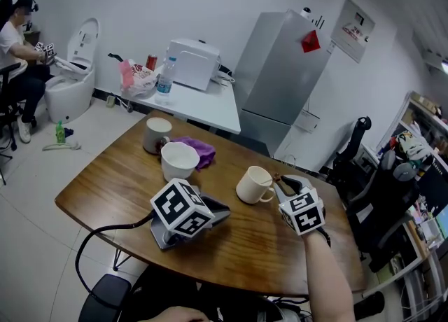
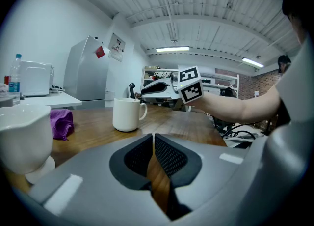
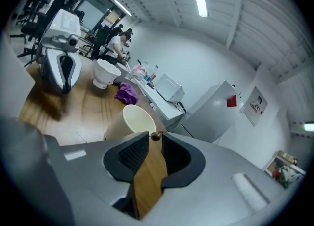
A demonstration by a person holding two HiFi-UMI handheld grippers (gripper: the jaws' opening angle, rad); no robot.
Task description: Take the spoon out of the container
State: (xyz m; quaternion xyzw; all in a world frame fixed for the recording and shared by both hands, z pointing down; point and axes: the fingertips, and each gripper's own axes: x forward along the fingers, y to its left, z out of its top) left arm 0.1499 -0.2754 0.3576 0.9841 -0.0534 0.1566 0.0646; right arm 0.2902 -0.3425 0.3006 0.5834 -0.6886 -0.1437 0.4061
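A white mug (image 1: 252,185) (image 2: 126,114) (image 3: 130,122) stands at the middle of the wooden table (image 1: 238,247). My right gripper (image 1: 278,179) (image 3: 156,140) hovers just right of the mug, its jaws apart with bare wood showing between them. A small dark brown piece (image 3: 156,135), perhaps the end of the spoon, sits right at its fingertips; the rest of the spoon is hidden, and I cannot tell whether the pads touch it. My left gripper (image 1: 225,211) (image 2: 153,139) rests on the table, left of the mug, with its jaws together and nothing in them.
A white footed bowl (image 1: 179,160) (image 2: 22,131), a purple cloth (image 1: 203,150) (image 2: 61,122) and a second mug (image 1: 157,134) sit on the table's far left. Behind are a white side table (image 1: 210,103), a grey fridge (image 1: 287,75) and a seated person (image 1: 17,47). An office chair (image 1: 353,149) stands right.
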